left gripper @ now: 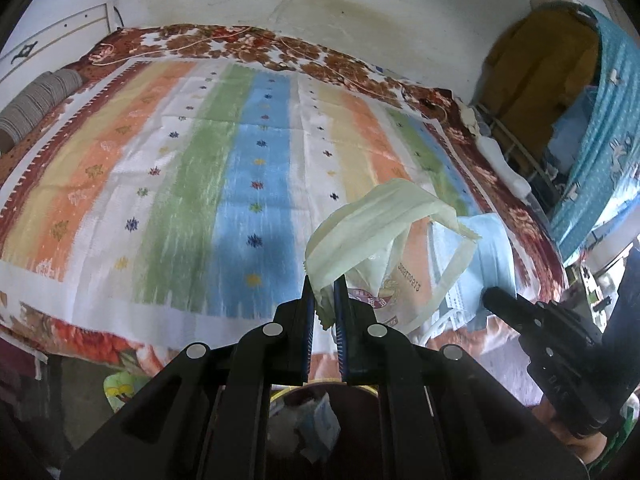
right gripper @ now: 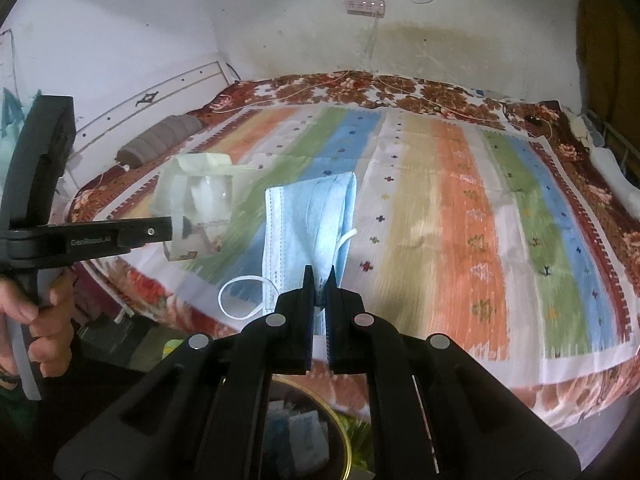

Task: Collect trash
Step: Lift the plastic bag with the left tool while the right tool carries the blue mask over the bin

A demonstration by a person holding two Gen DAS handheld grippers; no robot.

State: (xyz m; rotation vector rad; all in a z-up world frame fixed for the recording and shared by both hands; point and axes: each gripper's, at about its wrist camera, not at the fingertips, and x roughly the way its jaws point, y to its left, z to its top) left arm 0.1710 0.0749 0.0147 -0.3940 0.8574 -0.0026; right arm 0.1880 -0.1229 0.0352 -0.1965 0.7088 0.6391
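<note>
Blue mask [right gripper: 308, 224] pinched (right tool [right gripper: 320, 276]).

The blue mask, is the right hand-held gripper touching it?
Touching. In the right wrist view the right hand-held gripper has its jaws shut on the bottom edge of the blue mask, which hangs lifted above the bed.

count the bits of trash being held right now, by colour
pale yellow-white plastic wrapper, in the left gripper: 1
light blue face mask, in the right gripper: 1
total: 2
</note>
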